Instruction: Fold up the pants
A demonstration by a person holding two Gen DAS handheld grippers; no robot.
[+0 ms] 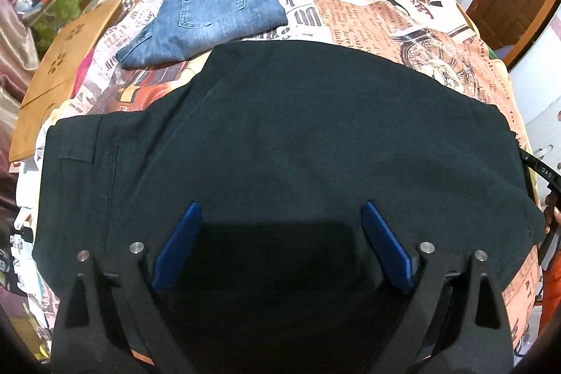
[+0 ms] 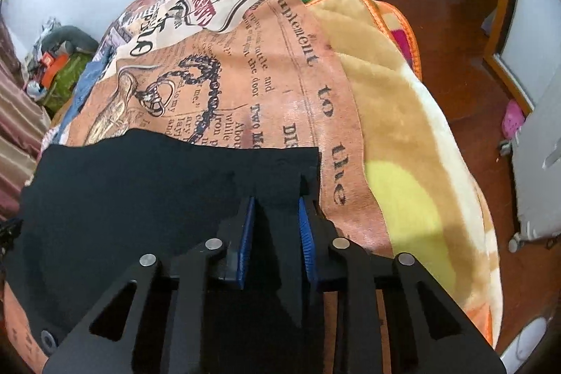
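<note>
Left claw (image 1: 282, 216): spread wide, blue pads (image 1: 385, 247) clear of the cloth, hovering over the dark pants (image 1: 298, 135), whose near part is lost in the claw's own shadow. Right claw (image 2: 275, 200): clenched on a pinched ridge of the same pants (image 2: 140, 191) near their corner; the fold between the pads hides how much cloth is caught. The pants lie flat on the bed, spreading ahead of the left claw and to the left of the right one; their near edges are cut off by both frames. Beyond the left claw, past the pants' far edge, folded jeans (image 1: 207, 16) rest on the printed bedspread (image 1: 385, 9). Right of the right claw, a plush blanket (image 2: 396, 135) overhangs the wooden floor (image 2: 455, 34). Far left, cluttered items are too blurred to identify.
</note>
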